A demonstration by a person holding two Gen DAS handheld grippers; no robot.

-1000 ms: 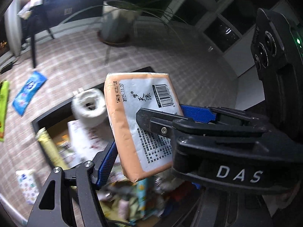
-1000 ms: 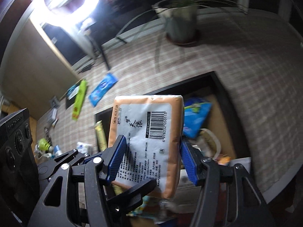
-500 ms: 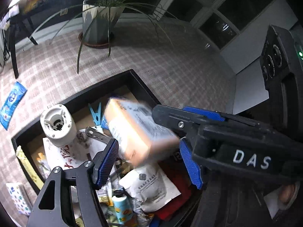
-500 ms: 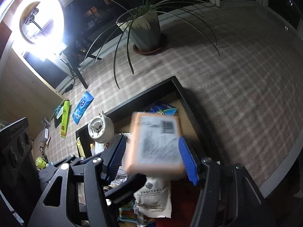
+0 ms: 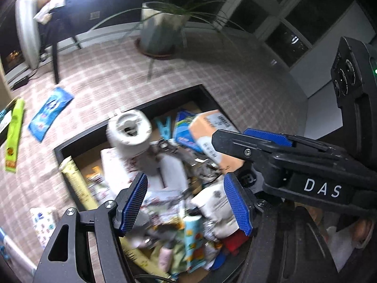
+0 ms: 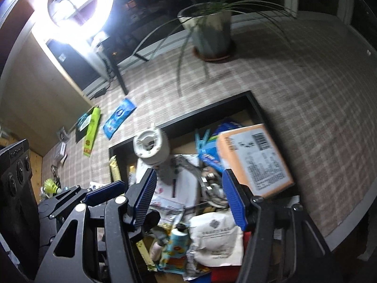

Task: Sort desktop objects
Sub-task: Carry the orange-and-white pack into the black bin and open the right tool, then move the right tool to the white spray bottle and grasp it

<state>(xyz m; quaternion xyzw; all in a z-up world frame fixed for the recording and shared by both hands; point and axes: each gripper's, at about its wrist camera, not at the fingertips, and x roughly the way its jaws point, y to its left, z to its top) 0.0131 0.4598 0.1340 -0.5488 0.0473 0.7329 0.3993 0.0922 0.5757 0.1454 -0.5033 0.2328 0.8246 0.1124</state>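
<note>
Right wrist view: right gripper (image 6: 189, 194) has its blue pads spread apart with nothing between them. A second ago it was clamped on the orange packet (image 6: 255, 159); half a second ago the packet was already loose and blurred between the pads. Now the packet lies tilted, label and barcode up, at the right end of the black tray (image 6: 253, 99), resting on the pile and overhanging the right rim. It partly covers the blue pouch (image 6: 213, 155) beside the blue clothespin (image 6: 202, 139).

Left wrist view: left gripper (image 5: 186, 199) is also apart and empty. Same orange packet (image 5: 209, 132) is in the tray's far right corner, with the right gripper's finger crossing in front of it. White cylinder (image 5: 129, 132) sits on the pile toward the tray's (image 5: 165, 100) back wall, open end up; it's about where it was half a second ago. White bag with grey print (image 5: 213, 204) lies just beyond the left gripper's right pad.

Outside the tray, on the checked tablecloth (image 6: 306, 89): blue sachet (image 6: 120, 114) and green tube (image 6: 91, 129), well apart from the tray, same spots as earlier. Potted plant (image 6: 209, 30) is at the back of the table. Both views are motion-blurred, so the small clutter in the tray isn't readable.
</note>
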